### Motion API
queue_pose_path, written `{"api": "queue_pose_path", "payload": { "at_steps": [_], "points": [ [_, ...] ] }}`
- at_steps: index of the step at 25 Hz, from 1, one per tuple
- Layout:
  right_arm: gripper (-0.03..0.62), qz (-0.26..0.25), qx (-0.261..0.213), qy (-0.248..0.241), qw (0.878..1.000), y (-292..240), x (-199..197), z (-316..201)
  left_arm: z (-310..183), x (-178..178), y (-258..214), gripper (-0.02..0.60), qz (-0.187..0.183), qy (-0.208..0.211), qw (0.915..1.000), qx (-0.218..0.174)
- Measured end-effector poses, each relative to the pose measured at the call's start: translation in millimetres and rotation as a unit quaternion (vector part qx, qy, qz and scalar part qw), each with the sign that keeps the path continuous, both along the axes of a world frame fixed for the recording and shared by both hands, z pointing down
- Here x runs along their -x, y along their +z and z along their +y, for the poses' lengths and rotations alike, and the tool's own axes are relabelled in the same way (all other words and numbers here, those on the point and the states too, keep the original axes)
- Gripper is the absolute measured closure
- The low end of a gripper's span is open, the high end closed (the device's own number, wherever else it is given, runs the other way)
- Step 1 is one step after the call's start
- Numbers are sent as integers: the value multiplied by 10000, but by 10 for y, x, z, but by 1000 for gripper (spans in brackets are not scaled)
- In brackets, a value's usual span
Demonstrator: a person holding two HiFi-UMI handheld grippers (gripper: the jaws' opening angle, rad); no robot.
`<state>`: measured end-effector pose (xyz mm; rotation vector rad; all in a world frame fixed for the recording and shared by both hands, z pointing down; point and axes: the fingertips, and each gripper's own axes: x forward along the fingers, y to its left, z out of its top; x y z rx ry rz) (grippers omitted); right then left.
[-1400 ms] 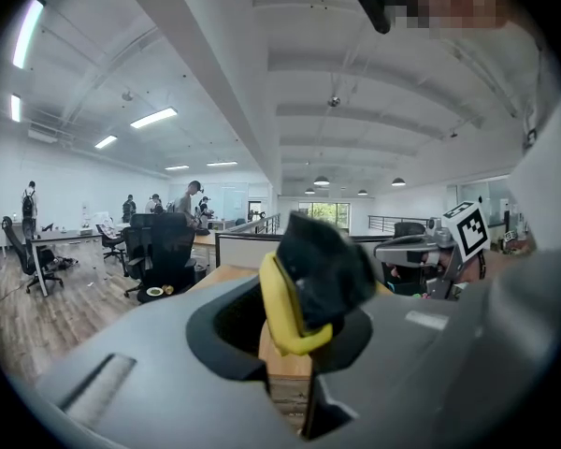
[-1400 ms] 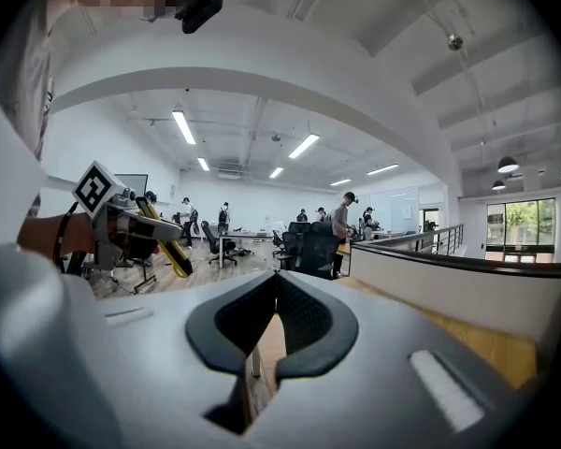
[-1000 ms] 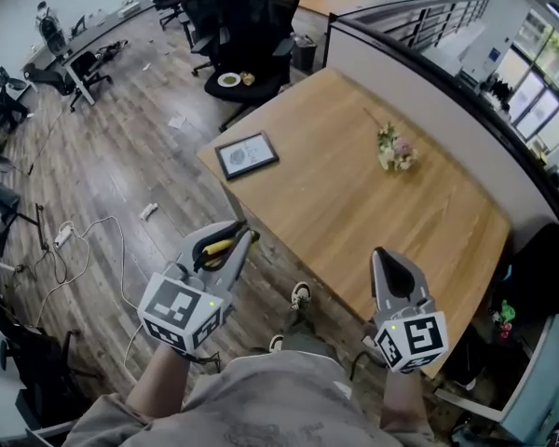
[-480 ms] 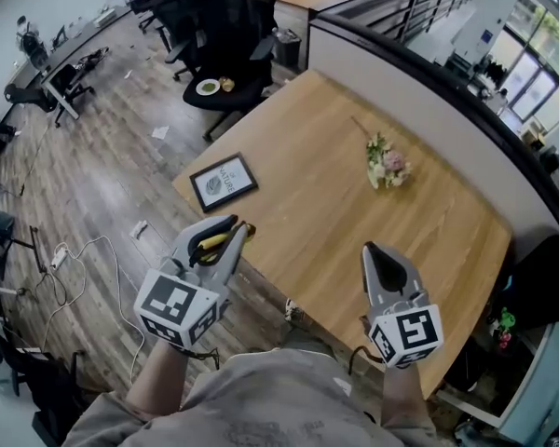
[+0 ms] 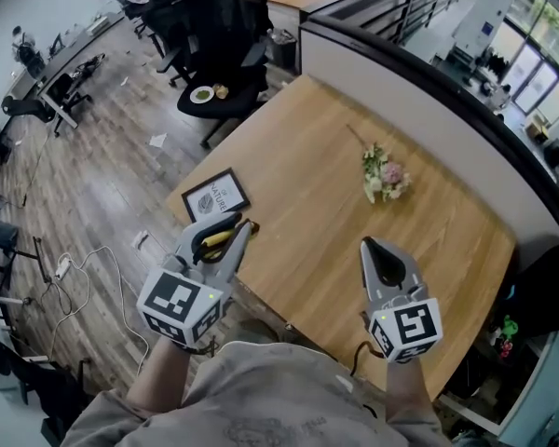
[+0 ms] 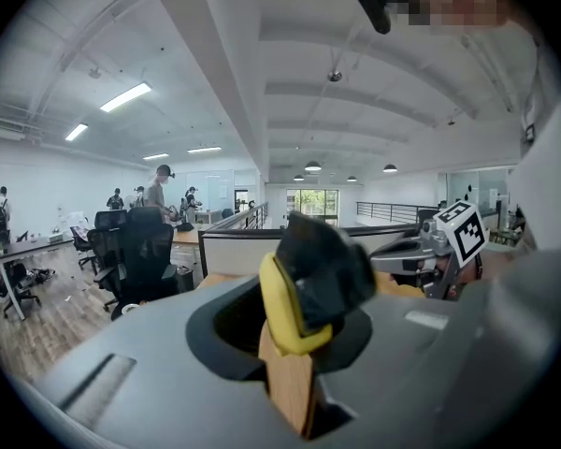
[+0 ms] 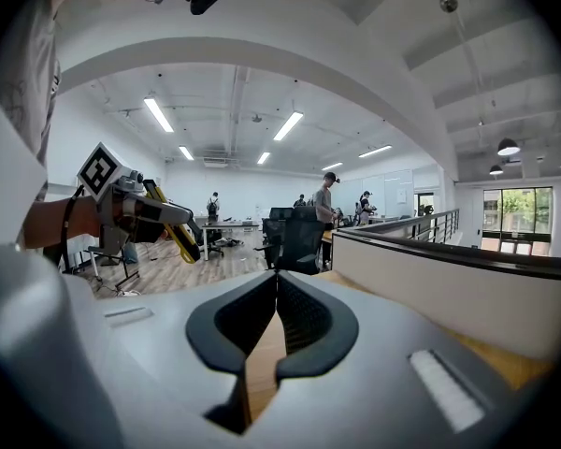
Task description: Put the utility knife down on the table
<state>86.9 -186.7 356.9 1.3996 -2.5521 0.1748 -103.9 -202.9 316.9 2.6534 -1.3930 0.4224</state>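
nearest the person, the left claw (image 5: 235,234) is clamped on the yellow knife (image 5: 218,241) at the near left edge of the table (image 5: 307,203); the right claw (image 5: 371,248) is pressed together, empty. released here, the knife could tip off onto the floor (image 5: 102,194).

This is an open-plan office, no question. Ahead of the left gripper (image 5: 240,227), black swivel chairs (image 5: 225,40) stand on a wood-plank floor (image 5: 102,175). Long desks (image 5: 70,40) run off to its left, and cables (image 5: 70,264) trail over the planks beside it. In front of both grippers spreads a broad wooden table (image 5: 307,250), with a grey partition (image 5: 401,73) along its far edge. Beyond the right gripper (image 5: 371,246) there's a railing (image 5: 424,7) and tall windows (image 5: 536,73). The left gripper view shows people (image 6: 159,187) standing among the desks ahead, under strip lights (image 6: 124,96) on a white ceiling.
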Motion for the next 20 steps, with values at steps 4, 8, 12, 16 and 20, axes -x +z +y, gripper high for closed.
{"api": "queue_pose_path", "payload": {
  "at_steps": [4, 8, 12, 16, 20],
  "points": [
    [583, 26, 55, 15, 10000, 48, 2, -66, -57, 14, 32, 531, -23, 23, 10000, 77],
    [583, 35, 97, 78, 9999, 61, 64, -111, -162, 18, 45, 531, -46, 157, 9998, 104],
    [583, -54, 234, 235, 9994, 118, 120, -142, -251, 4, 78, 531, -24, 352, 9992, 176],
    [583, -91, 370, 373, 9986, 222, 205, -188, -400, 102, 153, 531, 252, 308, 9982, 448],
    [583, -54, 421, 418, 9982, 268, 302, -293, -697, 203, 248, 531, 932, 199, 9919, 842]
  ]
}}
